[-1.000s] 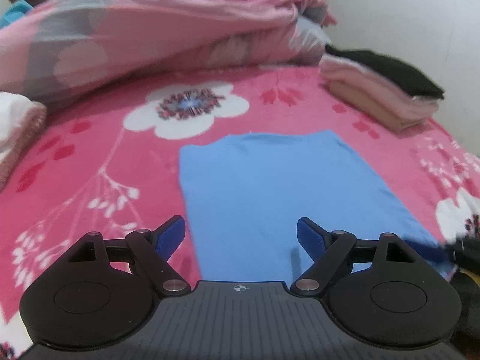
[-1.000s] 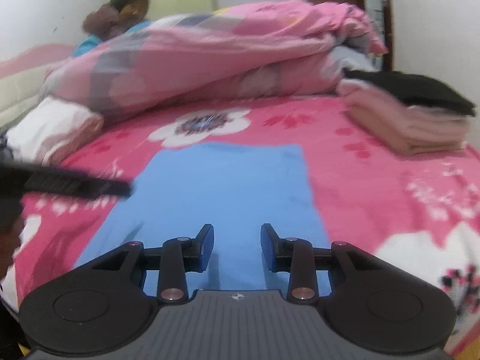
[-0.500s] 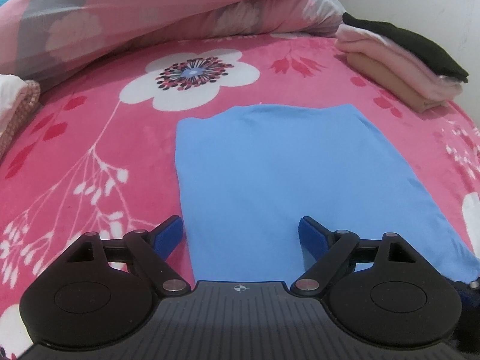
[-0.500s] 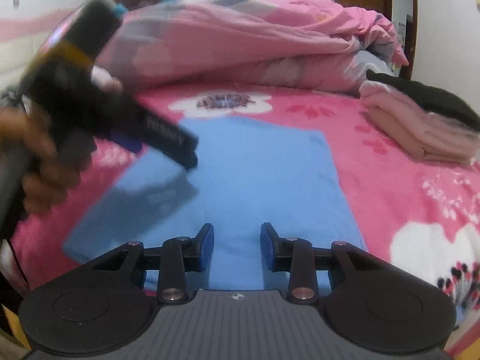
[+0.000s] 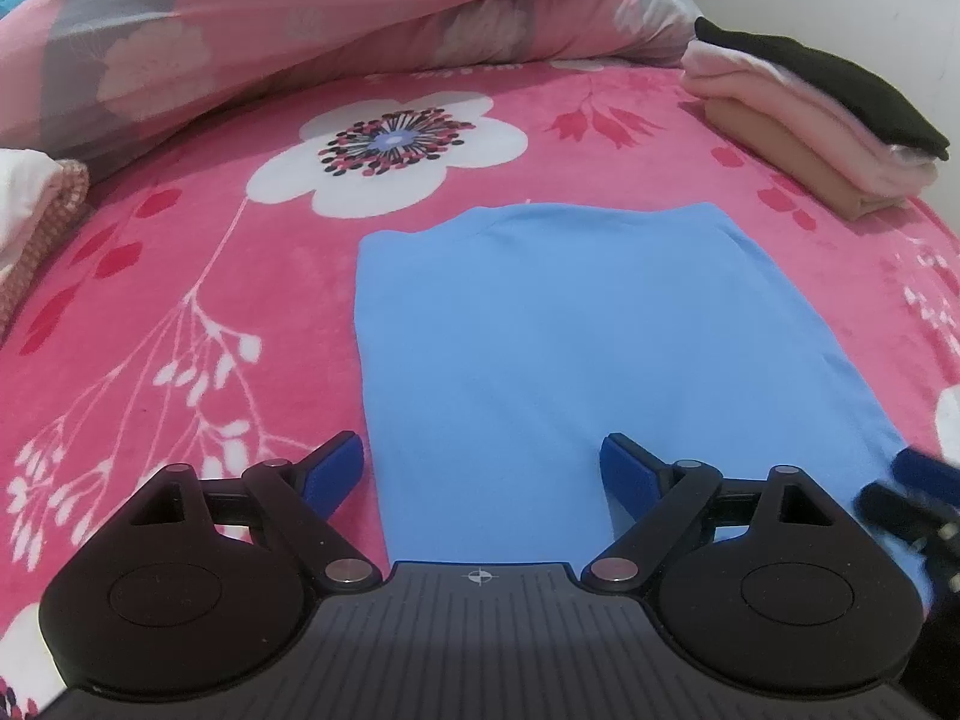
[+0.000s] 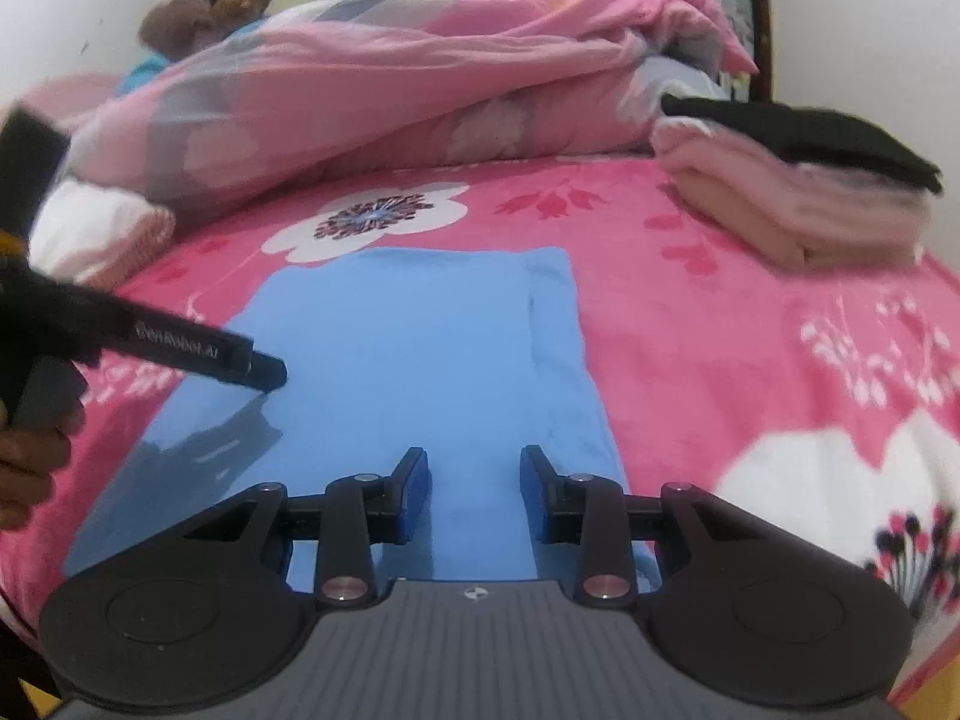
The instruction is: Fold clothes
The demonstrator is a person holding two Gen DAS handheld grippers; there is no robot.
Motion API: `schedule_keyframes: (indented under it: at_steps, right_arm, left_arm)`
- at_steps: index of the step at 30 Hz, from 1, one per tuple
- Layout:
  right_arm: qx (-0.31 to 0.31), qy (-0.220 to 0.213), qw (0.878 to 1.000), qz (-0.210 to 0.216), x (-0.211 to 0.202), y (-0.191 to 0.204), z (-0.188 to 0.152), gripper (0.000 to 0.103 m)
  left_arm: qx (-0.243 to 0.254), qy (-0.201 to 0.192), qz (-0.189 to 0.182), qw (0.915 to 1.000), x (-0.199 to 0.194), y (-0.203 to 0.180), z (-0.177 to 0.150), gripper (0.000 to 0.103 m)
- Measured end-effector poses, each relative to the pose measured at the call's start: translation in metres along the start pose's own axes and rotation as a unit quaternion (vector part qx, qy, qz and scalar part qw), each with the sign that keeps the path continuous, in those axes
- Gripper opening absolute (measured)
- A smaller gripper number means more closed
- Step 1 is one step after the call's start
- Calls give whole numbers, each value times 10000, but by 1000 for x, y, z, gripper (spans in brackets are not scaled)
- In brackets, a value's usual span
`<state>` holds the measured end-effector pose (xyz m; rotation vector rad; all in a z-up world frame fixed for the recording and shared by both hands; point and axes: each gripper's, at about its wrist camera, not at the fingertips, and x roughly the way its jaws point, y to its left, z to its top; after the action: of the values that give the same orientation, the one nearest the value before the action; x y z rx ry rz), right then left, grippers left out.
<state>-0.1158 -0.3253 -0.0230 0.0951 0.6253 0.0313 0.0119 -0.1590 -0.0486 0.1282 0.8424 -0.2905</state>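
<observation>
The blue garment (image 5: 558,348) lies flat on the bedspread (image 5: 180,300) as a long rectangle, both sides folded in. Left gripper (image 5: 482,468), jaws spread wide, straddles the garment's near left edge. Right gripper (image 6: 474,495), jaws partly spread and empty, hovers over its near right edge. A folded stack (image 6: 798,192) sits beyond the garment, to its right.

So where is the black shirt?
The black shirt tops the folded pink stack at the far right of the bed, beyond the blue garment.

Plain light-blue garment (image 5: 540,324) on pink blanket (image 5: 180,300) with white flowers.
</observation>
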Motion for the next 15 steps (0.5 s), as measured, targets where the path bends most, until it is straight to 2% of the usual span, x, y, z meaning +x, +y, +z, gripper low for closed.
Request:
schedule_keyframes:
  at_steps: [8,13,15]
  right_arm:
    - [-31,-207,9995,230,12,1,31,36]
    - [-35,-115,9993,348,33,2,37,36]
    - [-114,-26,9997,231,44,-2,36,36]
  left_arm:
    - [49,19,135,9999,-1,-5,1,88]
    - [62,-268,-70,9996,-8,6,0,89]
    - [67,-382,-152,9991,-11,11,0,90]
